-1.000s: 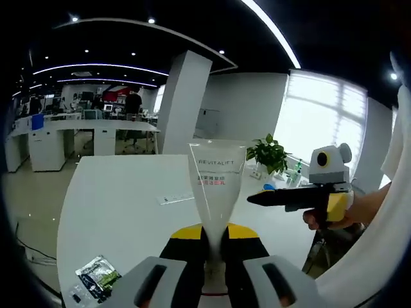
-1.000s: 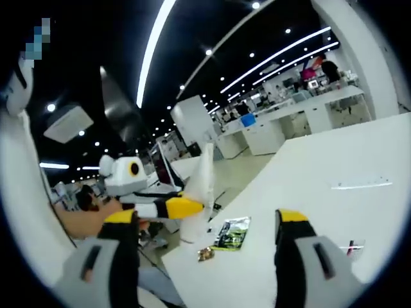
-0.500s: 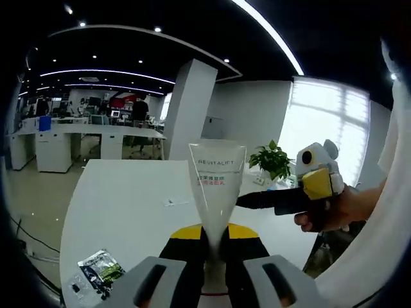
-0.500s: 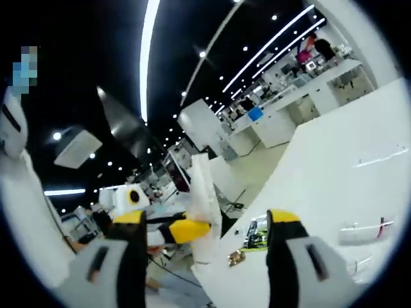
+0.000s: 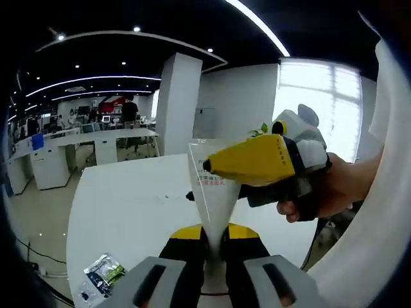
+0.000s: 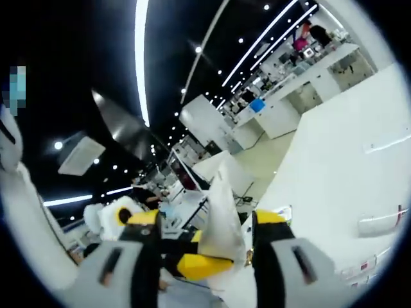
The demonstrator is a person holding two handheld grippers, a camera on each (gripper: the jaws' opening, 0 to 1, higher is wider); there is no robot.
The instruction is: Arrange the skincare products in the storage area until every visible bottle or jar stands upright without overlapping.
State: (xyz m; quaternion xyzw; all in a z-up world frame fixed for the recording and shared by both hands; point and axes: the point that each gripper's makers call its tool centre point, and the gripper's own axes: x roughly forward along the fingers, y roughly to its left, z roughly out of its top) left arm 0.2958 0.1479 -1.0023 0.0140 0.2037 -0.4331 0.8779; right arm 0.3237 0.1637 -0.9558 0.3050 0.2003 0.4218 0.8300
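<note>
In the left gripper view, your left gripper (image 5: 214,247) rises from the bottom centre with its jaws pressed together on the narrow lower end of a white tube (image 5: 215,192), which fans out upward to a flat crimped top edge at mid-frame. Part of its printed label, with red characters below, shows just left of the yellow jaw crossing it. The tube is lifted off the white table (image 5: 122,199), which spreads across the left and centre of the frame.

From the right side, your hand (image 5: 324,192) brings the right gripper (image 5: 192,192) across the upper part of the tube; one yellow jaw lies in front of the label, and a dark tip pokes out at the tube's left edge. A small foil sachet (image 5: 103,273) lies on the table at lower left.

In the right gripper view, the right gripper (image 6: 205,224) has its jaws spread, with the tube (image 6: 221,215) standing between them at lower centre, flat end pointing up. I cannot tell whether either jaw touches it. Below, the left gripper's yellow jaw (image 6: 199,263) holds the tube's base. The table (image 6: 347,154) fills the right side.
</note>
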